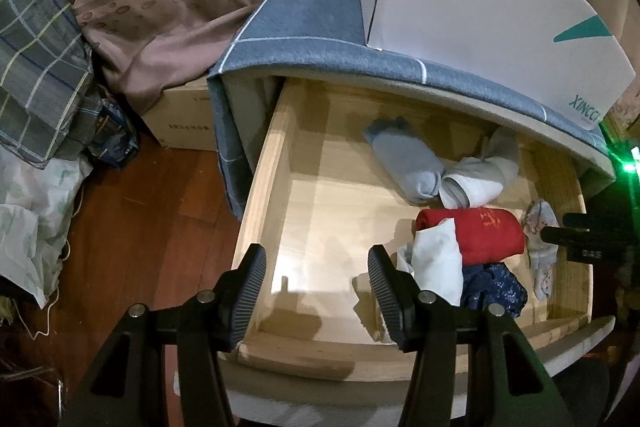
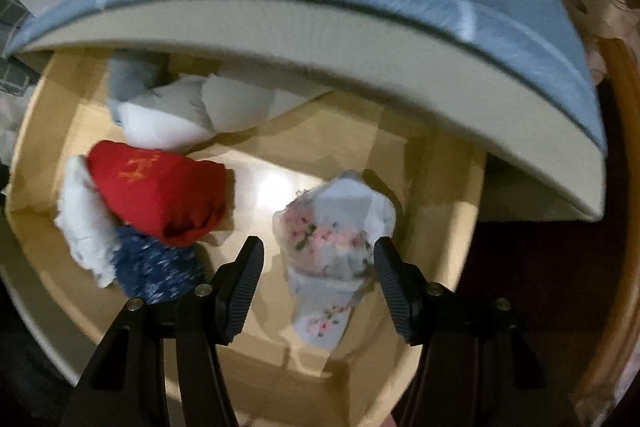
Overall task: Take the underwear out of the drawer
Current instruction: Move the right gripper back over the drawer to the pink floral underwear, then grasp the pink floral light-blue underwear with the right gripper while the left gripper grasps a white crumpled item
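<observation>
Several bundles of clothing lie in the open wooden drawer (image 1: 304, 211): a grey-blue roll (image 1: 404, 163) and a white roll (image 1: 480, 179) toward the back, a red roll (image 1: 488, 231) with a white piece (image 1: 436, 263) and a dark blue speckled piece (image 1: 492, 287) in front of it, and, apart by the drawer's right side, the floral underwear (image 2: 332, 239).

The right hand-held gripper (image 2: 318, 287) points down into the drawer with its jaws spread. The floral underwear sits between them, its right edge close to the right pad (image 2: 390, 283), though motion blur hides whether that pad touches it; the left pad (image 2: 244, 283) stands clear of it. Nothing is pinched yet. The left hand-held gripper (image 1: 316, 291) hangs spread and empty over the drawer's front left corner, above bare wood.

My reading is that the step in hand is the approach to the grasp, with no garment out yet. The next move calls for the jaws to sink around the bunched upper part of the fabric, close firmly, then lift straight up, clear of the overhanging grey checked cloth (image 1: 320, 27) and the cabinet edge under it.
</observation>
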